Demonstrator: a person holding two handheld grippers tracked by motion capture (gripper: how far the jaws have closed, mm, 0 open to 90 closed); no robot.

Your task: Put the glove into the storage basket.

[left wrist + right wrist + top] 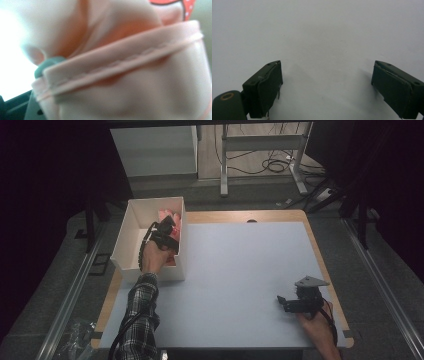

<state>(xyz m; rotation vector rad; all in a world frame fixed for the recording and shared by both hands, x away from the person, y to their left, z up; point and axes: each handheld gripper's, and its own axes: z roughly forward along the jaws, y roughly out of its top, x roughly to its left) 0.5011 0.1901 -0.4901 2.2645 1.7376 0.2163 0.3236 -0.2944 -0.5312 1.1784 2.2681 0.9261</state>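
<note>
The left tongs (pixel 167 226) are reaching down into a white box (pixel 126 227) at the far left corner of the worktop (pixel 235 270), their tips lying against a pink cloth (pixel 169 216) bundled inside the box, toward its far right corner. From the high view it is not possible to tell whether the tongs are clamping the cloth or merely resting on it. In the left gripper view the pink cloth (pixel 130 62) is pressing right up against the camera, a stitched hem running across the frame and a patch of red with white dots showing at the top right edge; the picture is blurred, and the tongs' tips are hidden behind the fabric, so their grip cannot be read there either. A hand is wrapping around the tool at the near side of the box, with a plaid sleeve (pixel 140 315) running back toward the near edge of the worktop.

The right tongs (pixel 281 300) are resting well away from the box, at the near right corner of the worktop, pointing left across the pale surface. In the right gripper view the right tongs (pixel 327 85) are standing wide apart and released, with bare worktop (pixel 319 37) between them. A grey three-cornered plate (pixel 311 281) is sitting on top of that tool.
</note>
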